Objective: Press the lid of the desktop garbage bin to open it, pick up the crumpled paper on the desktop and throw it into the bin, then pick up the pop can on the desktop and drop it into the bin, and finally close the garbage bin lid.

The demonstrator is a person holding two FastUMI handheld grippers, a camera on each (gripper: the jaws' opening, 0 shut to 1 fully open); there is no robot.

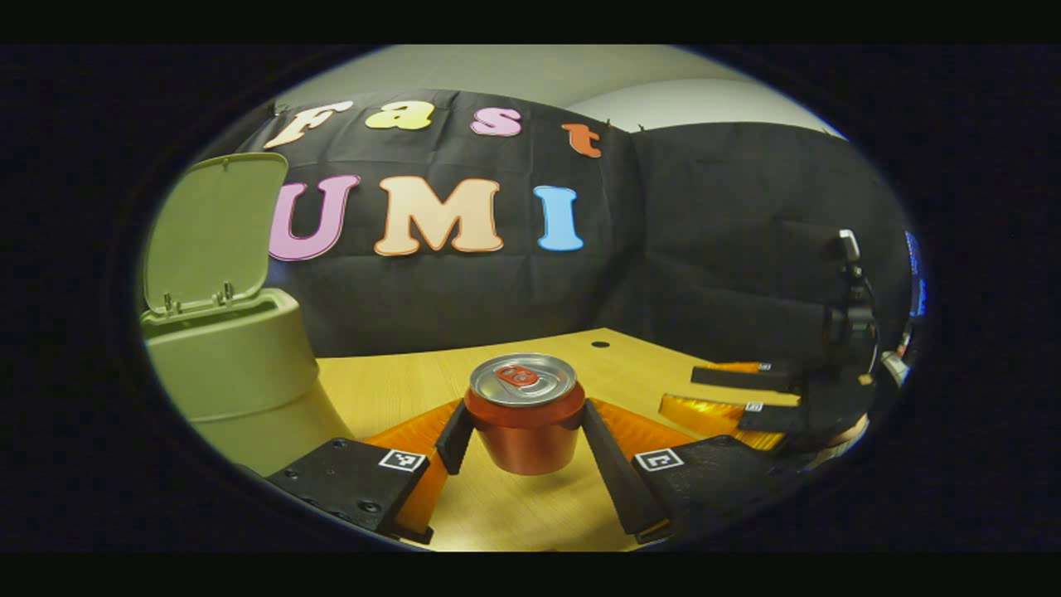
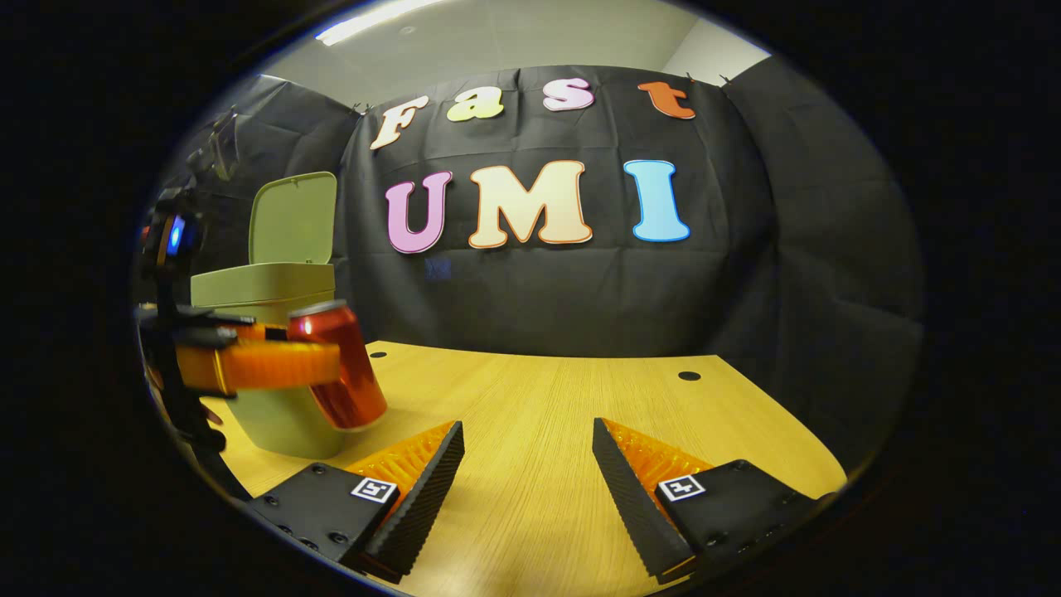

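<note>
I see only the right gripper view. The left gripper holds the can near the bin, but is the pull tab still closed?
Observer: Yes. In the left gripper view the can top shows its tab flat and unopened.
Operator: Do both fingers touch the can?
Observer: Yes, one finger presses on each side of it.
Operator: Is the can over the bin already?
Observer: No. From that view the bin stands to the left of the can, lid up.
</note>
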